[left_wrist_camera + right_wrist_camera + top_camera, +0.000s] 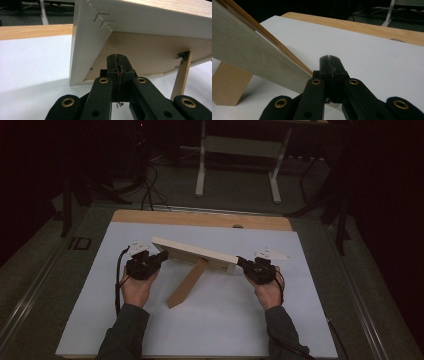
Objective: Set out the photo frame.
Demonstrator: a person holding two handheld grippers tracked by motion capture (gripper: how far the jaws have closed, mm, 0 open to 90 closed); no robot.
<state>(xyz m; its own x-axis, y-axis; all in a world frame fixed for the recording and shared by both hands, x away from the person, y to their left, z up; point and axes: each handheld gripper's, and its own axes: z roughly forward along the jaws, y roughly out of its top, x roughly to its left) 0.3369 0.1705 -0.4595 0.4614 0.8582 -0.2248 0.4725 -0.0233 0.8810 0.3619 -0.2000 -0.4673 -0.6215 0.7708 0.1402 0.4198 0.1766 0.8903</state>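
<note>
Two hand-held grippers are seen at opposite ends of a picture frame [195, 253] w/ a pale wood border, which stands tilted on the white table [220, 320], propped by its easel leg [186, 284]. Left hand-held gripper [161, 257]: jaws clenched tight together, nothing pinched between them; in the left gripper view the tips sit just under the frame's brown backing board [150, 55], right at or very near it — contact can't be told. Right hand-held gripper [242, 262]: jaws likewise clenched, empty; in the right gripper view the frame's lower corner [302, 82] lies just beside the tips, to their left, touching or nearly so.

Step in hand, as judged: frame is being steadied or nudged from both ends w/ closed tips. To do it well, pressure should be kept even on both sides, so the frame isn't twisted about the leg. Pushes should be kept low & slow; the leg is thin & could fold or skid on the smooth sheet. If a lift is meant, jaws would first need to be opened & set over the border, not the backing.

Farther off, beyond the tips: bare wooden strip [200, 219] of table edge, then dark floor w/ cables & a desk stand [240, 165]. No containers are seen anywhere.
</note>
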